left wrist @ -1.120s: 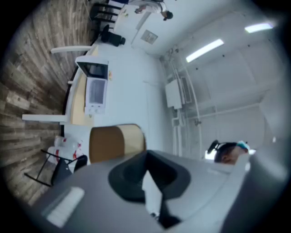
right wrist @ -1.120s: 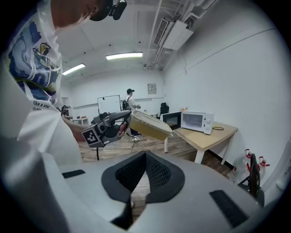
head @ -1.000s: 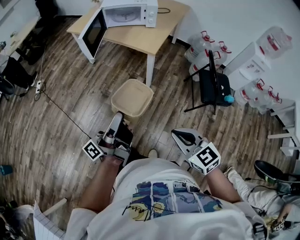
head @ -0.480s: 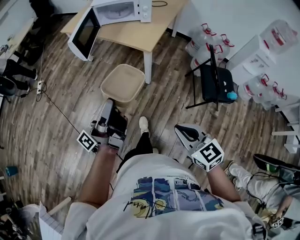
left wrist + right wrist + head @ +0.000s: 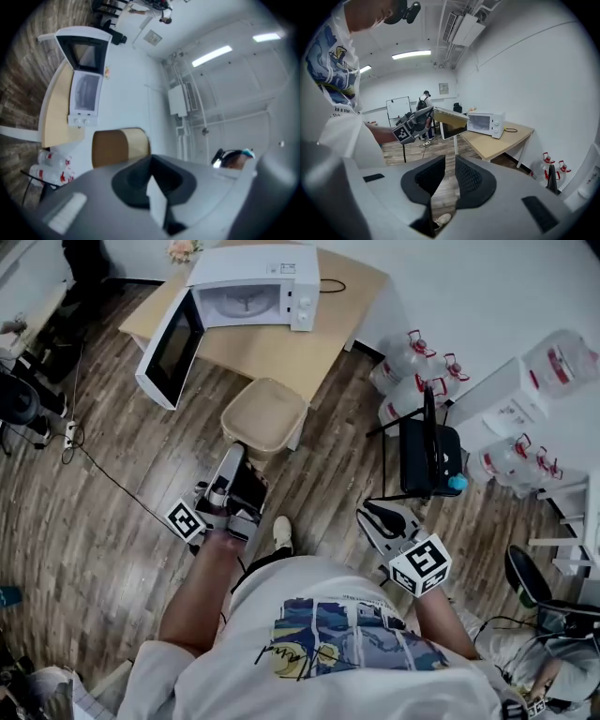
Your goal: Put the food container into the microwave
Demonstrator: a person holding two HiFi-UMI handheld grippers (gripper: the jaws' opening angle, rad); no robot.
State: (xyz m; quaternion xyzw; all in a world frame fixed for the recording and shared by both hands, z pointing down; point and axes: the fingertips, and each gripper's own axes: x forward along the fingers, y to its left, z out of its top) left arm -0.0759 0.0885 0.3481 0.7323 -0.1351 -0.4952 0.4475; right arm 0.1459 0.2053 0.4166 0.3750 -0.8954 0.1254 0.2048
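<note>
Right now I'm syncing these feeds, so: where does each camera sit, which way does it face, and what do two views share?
Head view: on the person's head, facing steeply down; shows shirt, left gripper, right gripper.
Left gripper view: on the left gripper, rolled sideways, facing the microwave; its jaws shut on the food container.
Right gripper view: on the right gripper, facing the table; its jaws slightly apart, empty; shirt at left.
Shared: all three show the open microwave.

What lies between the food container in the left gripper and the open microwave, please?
Only bare tabletop separates the food container from the microwave, as the head view shows.
</note>
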